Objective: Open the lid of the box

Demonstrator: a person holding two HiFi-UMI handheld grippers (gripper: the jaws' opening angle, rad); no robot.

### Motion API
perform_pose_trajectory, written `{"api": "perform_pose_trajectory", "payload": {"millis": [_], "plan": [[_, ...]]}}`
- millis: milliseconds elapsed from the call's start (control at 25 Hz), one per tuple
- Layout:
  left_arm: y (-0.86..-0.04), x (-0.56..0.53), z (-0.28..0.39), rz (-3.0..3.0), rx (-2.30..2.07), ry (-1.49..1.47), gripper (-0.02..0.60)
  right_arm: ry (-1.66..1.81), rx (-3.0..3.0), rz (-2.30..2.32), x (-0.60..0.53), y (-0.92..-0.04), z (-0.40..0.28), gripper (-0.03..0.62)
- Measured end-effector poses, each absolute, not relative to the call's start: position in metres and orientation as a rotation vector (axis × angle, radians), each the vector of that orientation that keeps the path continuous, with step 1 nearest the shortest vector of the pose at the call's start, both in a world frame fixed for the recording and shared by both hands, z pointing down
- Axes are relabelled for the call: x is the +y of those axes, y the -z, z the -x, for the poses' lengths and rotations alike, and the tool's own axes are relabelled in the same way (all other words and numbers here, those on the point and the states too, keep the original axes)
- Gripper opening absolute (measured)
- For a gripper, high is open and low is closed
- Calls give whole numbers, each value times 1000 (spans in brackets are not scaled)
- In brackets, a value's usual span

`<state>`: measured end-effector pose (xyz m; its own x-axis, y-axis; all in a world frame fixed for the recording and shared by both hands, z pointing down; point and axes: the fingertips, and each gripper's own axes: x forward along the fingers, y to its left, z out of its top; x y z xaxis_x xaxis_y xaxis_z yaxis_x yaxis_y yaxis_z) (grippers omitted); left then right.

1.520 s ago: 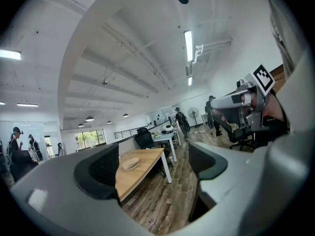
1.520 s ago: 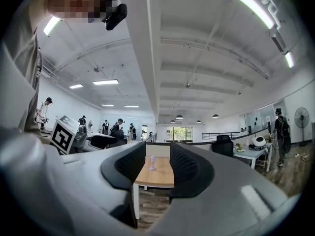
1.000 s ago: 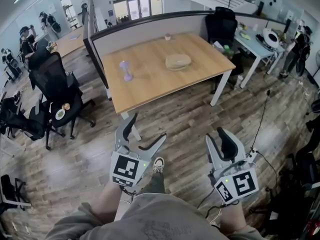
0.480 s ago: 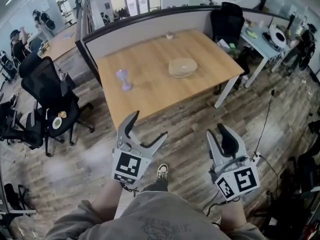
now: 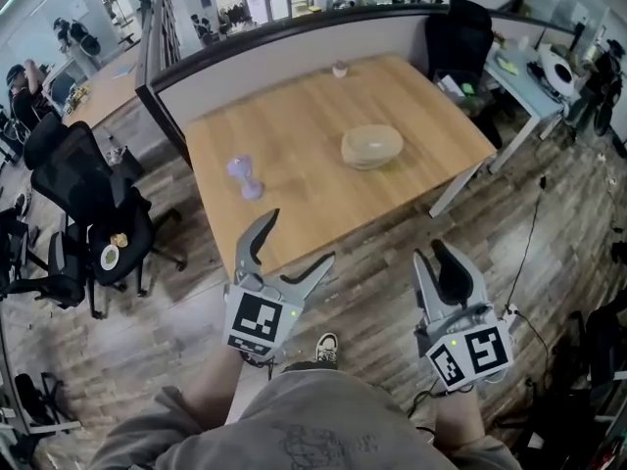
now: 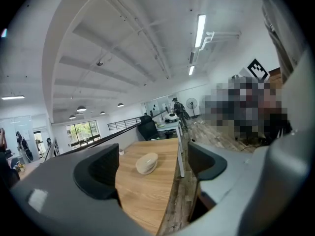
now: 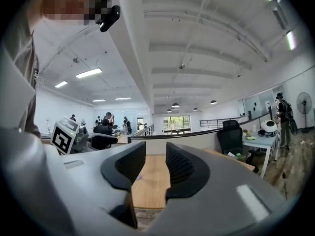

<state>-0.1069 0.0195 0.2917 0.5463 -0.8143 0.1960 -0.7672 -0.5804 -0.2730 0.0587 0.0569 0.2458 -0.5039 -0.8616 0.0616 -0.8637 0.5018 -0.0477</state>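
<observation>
- Round tan lidded box (image 5: 371, 147) sits right of centre on the pale wooden table (image 5: 313, 135), clear of every edge.
- Left gripper (image 5: 300, 236), spread wide and empty, overlaps the table's near edge.
- Right gripper (image 5: 433, 253), narrowly parted and empty, is over open plank floor (image 5: 387, 262).

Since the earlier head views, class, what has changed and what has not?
The person has walked toward the table, bringing the left gripper to its near edge and the right gripper along. Nothing grasped or released. Unchanged: left jaws wide, right jaws slightly apart, box and purple dumbbell untouched.

left gripper (image 5: 299, 237), right gripper (image 5: 431, 251): closer to table (image 5: 304, 179) | box (image 5: 371, 147): nearer
</observation>
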Motion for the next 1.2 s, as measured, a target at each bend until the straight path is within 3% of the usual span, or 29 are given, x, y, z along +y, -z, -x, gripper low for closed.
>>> {"api": "perform_pose_trajectory", "payload": {"millis": [640,1200], "plan": [[-304,-57,113,2674,1350,398,431,-108,-2653,-1512,-23,-254,-50,137],[-314,-187,74,2616,1434,483,433,-169,-2755,-1260,-184,-273,-72,137]]}}
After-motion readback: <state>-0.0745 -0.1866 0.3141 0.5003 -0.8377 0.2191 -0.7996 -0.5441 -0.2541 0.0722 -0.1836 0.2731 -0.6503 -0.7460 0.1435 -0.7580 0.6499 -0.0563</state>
